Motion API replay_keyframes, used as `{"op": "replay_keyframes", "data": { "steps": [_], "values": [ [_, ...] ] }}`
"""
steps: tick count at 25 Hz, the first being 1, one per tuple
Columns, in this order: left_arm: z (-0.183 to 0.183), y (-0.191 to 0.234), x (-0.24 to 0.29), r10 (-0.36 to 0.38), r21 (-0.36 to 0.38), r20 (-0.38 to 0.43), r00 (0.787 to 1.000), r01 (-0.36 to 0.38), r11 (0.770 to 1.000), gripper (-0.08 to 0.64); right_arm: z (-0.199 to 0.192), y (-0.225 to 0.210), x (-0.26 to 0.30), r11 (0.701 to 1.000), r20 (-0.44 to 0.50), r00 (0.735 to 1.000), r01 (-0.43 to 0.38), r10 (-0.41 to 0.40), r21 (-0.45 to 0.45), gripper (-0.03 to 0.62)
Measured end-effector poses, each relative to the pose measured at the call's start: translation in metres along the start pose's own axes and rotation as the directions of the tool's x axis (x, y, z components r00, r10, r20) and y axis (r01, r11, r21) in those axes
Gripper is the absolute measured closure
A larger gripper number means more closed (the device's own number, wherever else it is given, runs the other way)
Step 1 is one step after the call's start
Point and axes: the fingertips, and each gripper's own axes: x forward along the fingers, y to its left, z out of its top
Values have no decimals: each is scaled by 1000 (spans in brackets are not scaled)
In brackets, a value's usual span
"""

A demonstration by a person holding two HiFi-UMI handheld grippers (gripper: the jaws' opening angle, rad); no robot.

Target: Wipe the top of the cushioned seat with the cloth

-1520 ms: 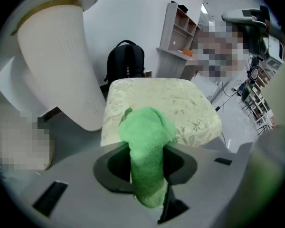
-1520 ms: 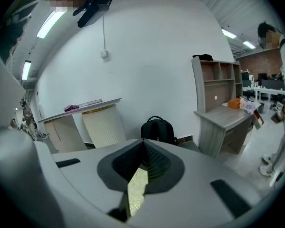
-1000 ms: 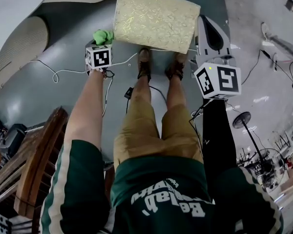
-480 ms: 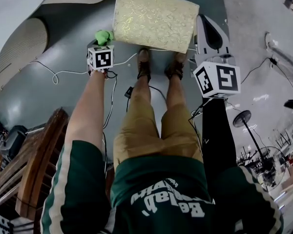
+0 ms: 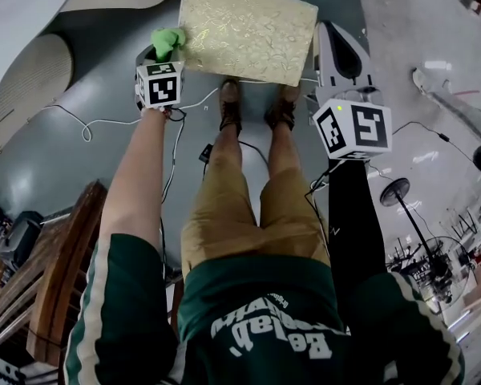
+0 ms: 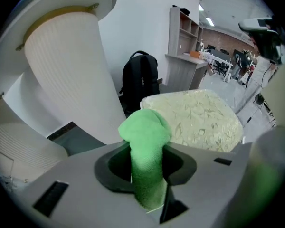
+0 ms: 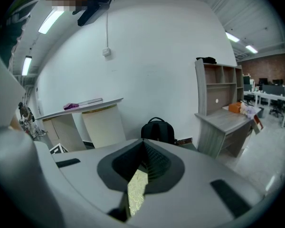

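The cushioned seat (image 5: 247, 30), gold with a leaf pattern, stands on the grey floor just beyond the person's shoes. My left gripper (image 5: 165, 48) is shut on a green cloth (image 5: 168, 40), which hangs at the seat's near left corner. In the left gripper view the cloth (image 6: 145, 151) bulges out between the jaws of the left gripper (image 6: 146, 172), with the seat (image 6: 199, 120) a little ahead and to the right. My right gripper (image 5: 339, 42) hovers off the seat's right edge. Its jaws meet at the tips in the right gripper view (image 7: 143, 148), holding nothing.
The person's shoes (image 5: 231, 107) stand at the seat's front edge. Cables (image 5: 88, 123) trail over the floor to the left. A wooden chair (image 5: 56, 279) is at lower left and a fan stand (image 5: 397, 195) to the right. A black backpack (image 6: 138, 77) leans by a white ribbed column (image 6: 66, 65).
My left gripper has moved forward with the green cloth, from the floor side of the seat to its near left corner. The right gripper has barely moved.
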Motion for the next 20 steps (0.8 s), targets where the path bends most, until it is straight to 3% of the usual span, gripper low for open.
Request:
{"op": "replay_keyframes", "data": {
  "steps": [5, 11, 20],
  "values": [
    [54, -11, -22, -13, 5, 121, 993, 12, 1000, 425, 9, -7, -7, 1000, 6, 1000, 14, -14, -10, 584],
    [118, -16, -76, -32, 26, 284, 958, 26, 999, 425, 47, -1, -16, 999, 46, 999, 23, -21, -47, 584],
    [227, -32, -181, -67, 39, 499, 864, 55, 998, 425, 127, 2, -43, 993, 126, 991, 67, -54, -101, 584]
  ]
}}
